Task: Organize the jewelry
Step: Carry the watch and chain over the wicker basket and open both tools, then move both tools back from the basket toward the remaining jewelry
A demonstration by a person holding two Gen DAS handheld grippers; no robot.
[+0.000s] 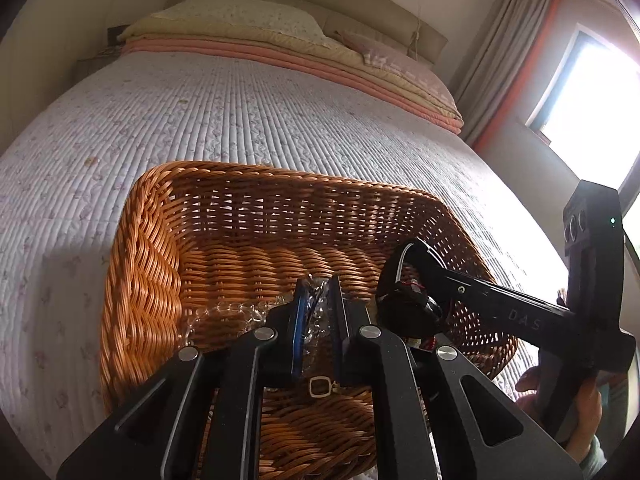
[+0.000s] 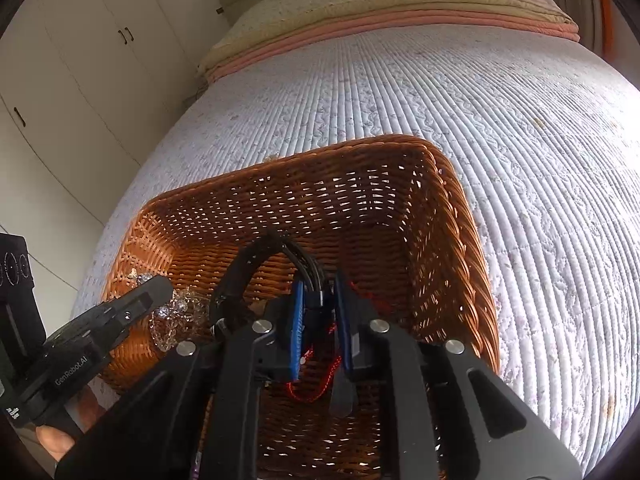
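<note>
A brown wicker basket [image 1: 152, 280] sits on the bed; it also shows in the right wrist view [image 2: 452, 240]. My left gripper [image 1: 318, 296] is inside the basket, shut on a clear packet with a chain necklace [image 1: 316, 292]. A clear bead bracelet [image 1: 216, 316] lies on the basket floor to its left, and shows in the right wrist view [image 2: 172, 316]. My right gripper [image 2: 320, 300] is inside the basket, shut on a black looped band [image 2: 256, 256] with a red cord [image 2: 316, 392] hanging below. The right gripper appears in the left wrist view [image 1: 404, 280].
The basket rests on a white quilted bedspread [image 1: 240, 120]. Pillows and folded blankets [image 1: 280, 40] lie at the bed's head. A window [image 1: 592, 92] is at the right, white wardrobe doors [image 2: 80, 80] at the left.
</note>
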